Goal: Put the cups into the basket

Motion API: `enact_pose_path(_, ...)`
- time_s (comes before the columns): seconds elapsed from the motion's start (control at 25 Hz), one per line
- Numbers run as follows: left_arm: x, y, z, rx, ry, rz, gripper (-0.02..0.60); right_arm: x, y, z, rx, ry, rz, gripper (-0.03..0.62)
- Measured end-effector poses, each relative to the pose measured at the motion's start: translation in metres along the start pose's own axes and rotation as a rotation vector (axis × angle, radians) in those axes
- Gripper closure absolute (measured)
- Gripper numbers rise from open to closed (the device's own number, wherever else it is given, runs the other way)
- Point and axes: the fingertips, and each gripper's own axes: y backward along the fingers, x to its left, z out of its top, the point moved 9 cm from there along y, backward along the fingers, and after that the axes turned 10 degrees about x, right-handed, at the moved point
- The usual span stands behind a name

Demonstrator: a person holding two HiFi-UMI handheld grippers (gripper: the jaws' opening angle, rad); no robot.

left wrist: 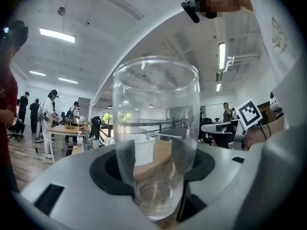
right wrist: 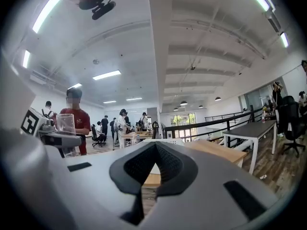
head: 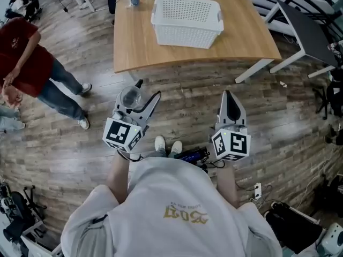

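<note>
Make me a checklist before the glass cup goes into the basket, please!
1. Clear glass cup gripped by left hand-held gripper: ok, pads on both sides.
2. Cup upright: ok.
3. White slotted plastic basket has room: ok, looks empty.
4. Right hand-held gripper out of the way: ok, shut on nothing.
5. Way to the light wooden table: ok, nothing stands between; person in red shirt is off to the side.
</note>
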Motion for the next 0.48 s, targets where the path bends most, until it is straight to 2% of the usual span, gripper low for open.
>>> enact_pose_path(0.16,-0.007,0.001,-0.001,-0.008,0.007,0.013,0.316,-0.005,0.001,-0.001,-0.005,0.033,0.003,0.585)
enact_pose_path(0.48,-0.011,0.002,0.002,-0.001,0.014,0.045,0.316,-0.014,0.003,-0.002,-0.02,0.017,0.022,0.583)
